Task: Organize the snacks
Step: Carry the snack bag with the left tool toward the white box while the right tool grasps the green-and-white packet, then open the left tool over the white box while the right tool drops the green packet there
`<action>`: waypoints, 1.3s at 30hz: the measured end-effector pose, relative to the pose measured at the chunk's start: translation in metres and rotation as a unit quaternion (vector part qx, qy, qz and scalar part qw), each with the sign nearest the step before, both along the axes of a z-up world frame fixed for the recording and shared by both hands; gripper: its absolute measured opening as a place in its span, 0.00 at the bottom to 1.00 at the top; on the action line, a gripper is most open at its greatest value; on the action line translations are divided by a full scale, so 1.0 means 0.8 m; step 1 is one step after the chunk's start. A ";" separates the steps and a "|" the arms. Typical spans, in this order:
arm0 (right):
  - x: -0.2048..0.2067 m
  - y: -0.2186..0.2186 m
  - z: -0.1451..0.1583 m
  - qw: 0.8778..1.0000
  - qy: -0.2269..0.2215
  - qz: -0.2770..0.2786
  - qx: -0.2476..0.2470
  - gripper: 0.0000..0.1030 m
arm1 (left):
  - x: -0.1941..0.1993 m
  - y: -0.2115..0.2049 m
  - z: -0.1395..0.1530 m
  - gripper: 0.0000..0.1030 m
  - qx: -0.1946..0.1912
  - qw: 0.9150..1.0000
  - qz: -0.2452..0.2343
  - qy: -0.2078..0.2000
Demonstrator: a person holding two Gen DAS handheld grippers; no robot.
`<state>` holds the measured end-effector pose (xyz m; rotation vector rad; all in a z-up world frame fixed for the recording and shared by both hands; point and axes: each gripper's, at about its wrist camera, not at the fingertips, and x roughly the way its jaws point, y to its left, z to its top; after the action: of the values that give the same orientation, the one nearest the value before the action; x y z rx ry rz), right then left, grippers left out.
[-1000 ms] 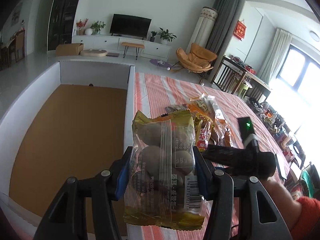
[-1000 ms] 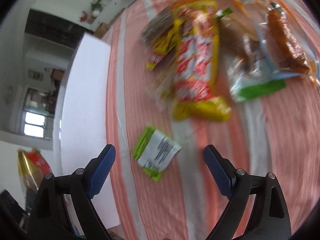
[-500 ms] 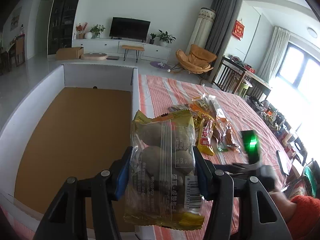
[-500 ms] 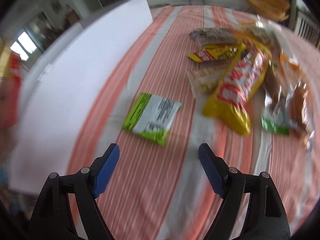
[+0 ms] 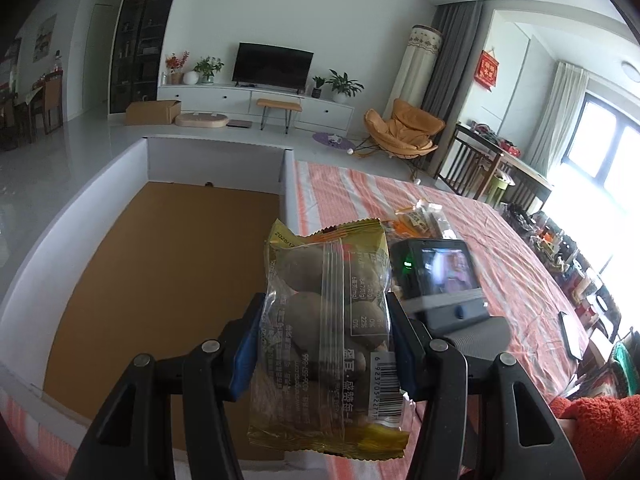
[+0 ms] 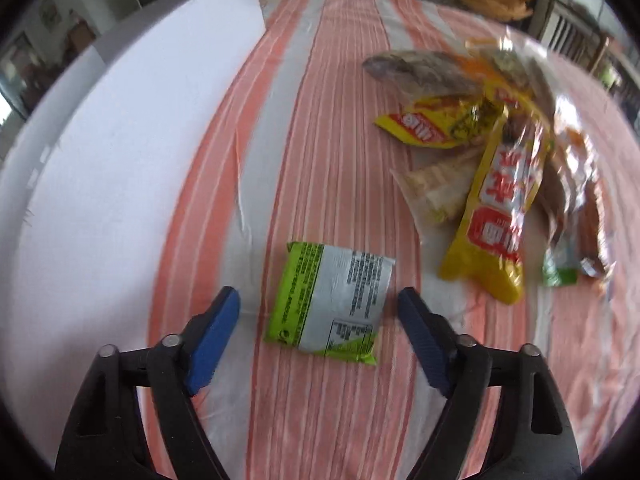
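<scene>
- The left gripper (image 5: 324, 344) is clamped on a see-through snack bag (image 5: 326, 344) with gold edges; its blue pads press the bag's two sides, and the bag stands upright between them with a barcode near the lower right corner.
- Round brown pieces show through the bag's clear film.
- Ahead and to the left of the left gripper lies a white box (image 5: 96, 184) with a brown floor; the bag hangs over the box's near right corner, above its right wall.
- To the right of the bag, just behind it, the other gripper's body with a small lit screen (image 5: 440, 276) shows, and an orange sleeve (image 5: 596, 432) fills the lower right corner.
- The right gripper (image 6: 320, 324) points down at a striped orange-and-white tablecloth (image 6: 328, 128); its jaws are closing.
- A green and silver packet (image 6: 334, 298) lies flat on the cloth between the right gripper's blue fingers (image 6: 214, 334), and a gap shows on both sides, so the pads do not touch it.
- Ahead and to the right of the right gripper sits a loose pile of snacks, with a long yellow and red bag (image 6: 496, 208) nearest, a smaller yellow packet (image 6: 440, 124) beyond it, and clear bags around them, blurred.
- The white box's wall (image 6: 132, 152) runs along the left of the right gripper, near the green packet but apart from it.
</scene>
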<state>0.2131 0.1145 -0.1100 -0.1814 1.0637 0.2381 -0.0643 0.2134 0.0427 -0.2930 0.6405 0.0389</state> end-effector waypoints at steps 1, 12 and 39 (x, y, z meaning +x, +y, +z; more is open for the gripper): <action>0.001 0.002 0.002 1.000 -0.009 0.003 -0.004 0.52 | -0.004 0.005 0.000 0.54 0.002 1.000 0.005 0.000; -0.030 -0.072 0.075 0.981 -0.013 0.064 0.182 0.52 | -0.001 0.063 -0.024 0.54 0.021 0.995 0.065 0.067; -0.145 -0.228 0.034 0.984 -0.148 -0.101 0.022 0.74 | 0.040 -0.103 -0.031 0.93 -0.017 0.991 -0.119 0.051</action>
<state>0.0971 -0.0680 -0.0825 -0.0651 0.7742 0.0475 -0.0324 0.1306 0.0178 -0.2461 0.7754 -0.1862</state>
